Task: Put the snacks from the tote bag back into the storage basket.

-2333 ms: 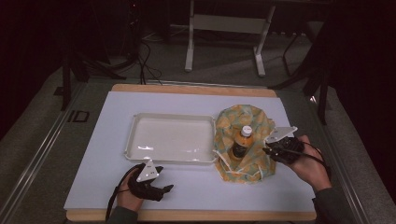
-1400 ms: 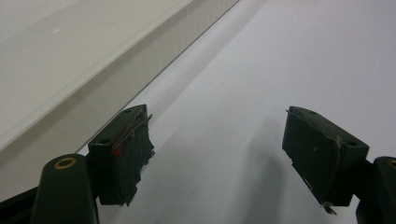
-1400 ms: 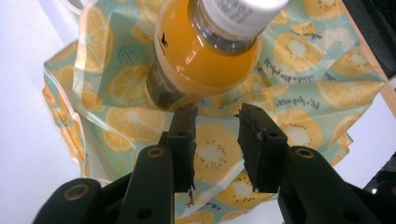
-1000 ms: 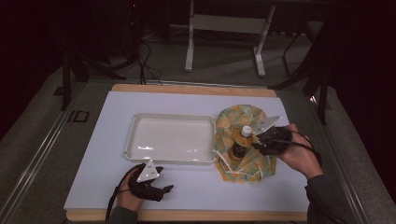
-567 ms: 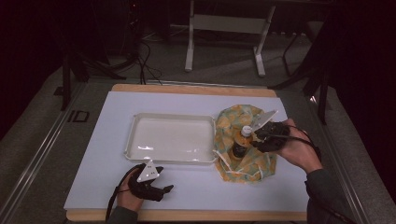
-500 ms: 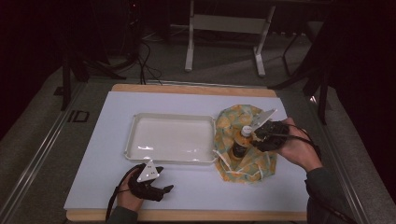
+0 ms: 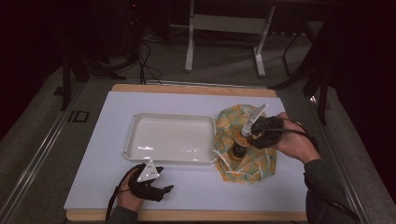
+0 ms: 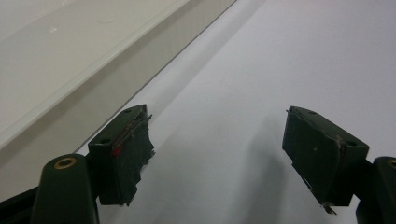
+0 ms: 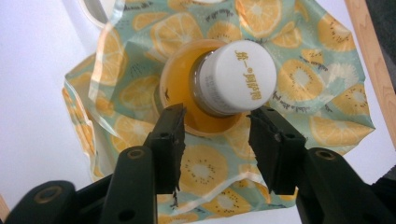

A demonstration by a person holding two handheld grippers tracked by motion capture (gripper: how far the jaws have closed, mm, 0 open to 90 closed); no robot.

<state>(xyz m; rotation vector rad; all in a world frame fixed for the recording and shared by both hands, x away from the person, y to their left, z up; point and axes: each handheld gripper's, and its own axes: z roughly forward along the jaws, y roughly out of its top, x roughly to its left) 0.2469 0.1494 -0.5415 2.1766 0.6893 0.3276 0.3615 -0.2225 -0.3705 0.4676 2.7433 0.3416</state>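
Standing upright on one fruit-print bag (image 7: 247, 154) at the table's right is one orange bottle (image 9: 205, 100) w/ white cap. Right gripper (image 9: 215, 122) sits just over it, jaws apart & just been opening, straddling the neck w/o pressing. Left gripper (image 8: 219, 135) rests near one white tray (image 7: 170, 139), jaws wide apart, nothing between.

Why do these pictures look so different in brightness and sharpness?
High view: dim surroundings, lit white table, glare streaks in the white plastic tray. Left gripper view: bright, soft shadows under the black jaws. Right gripper view: the orange juice bottle's white cap is sharp, the fruit-print cloth bag evenly lit.
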